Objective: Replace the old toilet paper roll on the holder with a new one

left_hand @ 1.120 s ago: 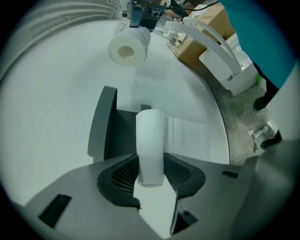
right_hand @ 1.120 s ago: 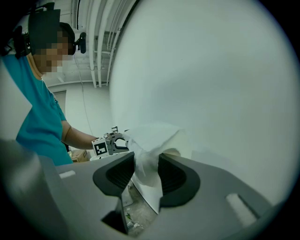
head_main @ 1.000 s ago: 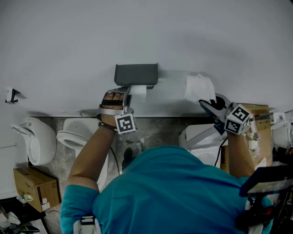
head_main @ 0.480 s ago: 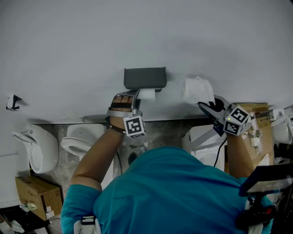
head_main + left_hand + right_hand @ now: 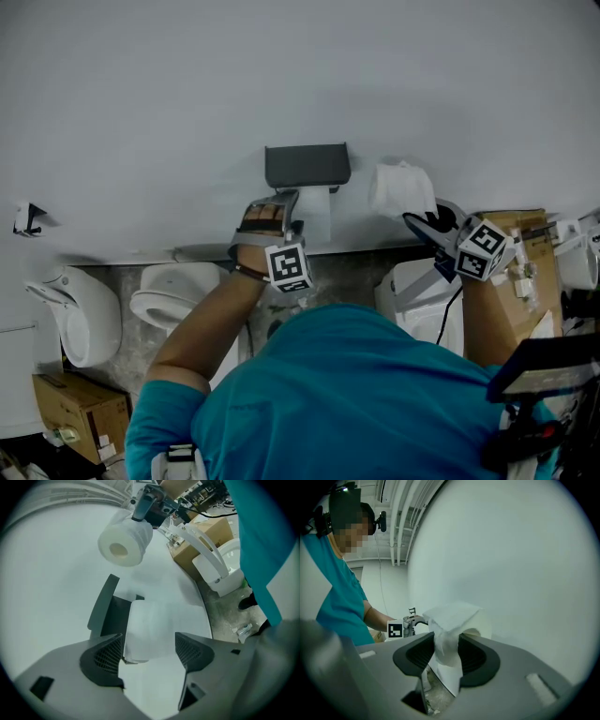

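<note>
A dark grey holder [image 5: 307, 166] is fixed to the white wall, and the old roll's white paper [image 5: 314, 214] hangs below it. My left gripper [image 5: 284, 204] sits just left of that paper. In the left gripper view its jaws are opening, and the paper [image 5: 149, 629] lies between the fingertips [image 5: 108, 654] with no pad pressing on it; the holder [image 5: 108, 606] is behind. My right gripper [image 5: 420, 219] is shut on the new white roll [image 5: 403, 186], held up right of the holder. The right gripper view shows this roll [image 5: 457, 629] squeezed between the pads.
White toilets [image 5: 173, 300] and a urinal [image 5: 80, 314] stand along the wall below. Cardboard boxes [image 5: 525, 248] are at the right, another box [image 5: 70, 408] is at lower left. The person's teal shirt [image 5: 356, 394] fills the lower middle.
The left gripper's jaws have spread and let go of the old paper, which now hangs lower under the holder. The right gripper with the new roll has shifted slightly.
</note>
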The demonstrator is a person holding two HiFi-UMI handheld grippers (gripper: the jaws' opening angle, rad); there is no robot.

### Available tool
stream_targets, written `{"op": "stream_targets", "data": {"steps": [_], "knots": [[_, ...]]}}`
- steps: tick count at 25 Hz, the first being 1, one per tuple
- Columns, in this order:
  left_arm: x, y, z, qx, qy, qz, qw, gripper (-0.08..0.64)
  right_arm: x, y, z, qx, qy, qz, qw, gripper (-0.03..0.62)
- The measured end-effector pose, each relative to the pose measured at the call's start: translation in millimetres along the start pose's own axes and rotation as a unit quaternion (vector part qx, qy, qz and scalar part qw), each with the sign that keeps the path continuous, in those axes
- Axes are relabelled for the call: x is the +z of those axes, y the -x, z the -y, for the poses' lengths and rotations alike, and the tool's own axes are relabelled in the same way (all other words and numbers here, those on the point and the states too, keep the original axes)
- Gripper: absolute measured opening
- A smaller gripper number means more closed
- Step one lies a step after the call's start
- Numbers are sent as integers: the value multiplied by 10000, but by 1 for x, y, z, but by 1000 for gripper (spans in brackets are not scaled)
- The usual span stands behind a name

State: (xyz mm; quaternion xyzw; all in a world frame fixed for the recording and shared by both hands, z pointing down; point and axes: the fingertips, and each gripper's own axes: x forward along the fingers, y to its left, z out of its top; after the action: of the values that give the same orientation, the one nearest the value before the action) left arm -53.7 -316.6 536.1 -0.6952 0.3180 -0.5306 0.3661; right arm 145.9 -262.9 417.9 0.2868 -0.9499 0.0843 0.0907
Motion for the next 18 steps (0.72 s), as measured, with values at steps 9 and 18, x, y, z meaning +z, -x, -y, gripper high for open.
{"op": "stream_targets", "data": {"steps": [9, 18], "knots": [[-19, 42, 3, -282, 380, 102, 9988, 346, 11, -6, -3, 21, 99, 30, 9999, 156], [-49, 104, -38, -469, 2691, 1123, 9554, 345, 49, -20, -12, 154, 465, 60, 9988, 156]]}}
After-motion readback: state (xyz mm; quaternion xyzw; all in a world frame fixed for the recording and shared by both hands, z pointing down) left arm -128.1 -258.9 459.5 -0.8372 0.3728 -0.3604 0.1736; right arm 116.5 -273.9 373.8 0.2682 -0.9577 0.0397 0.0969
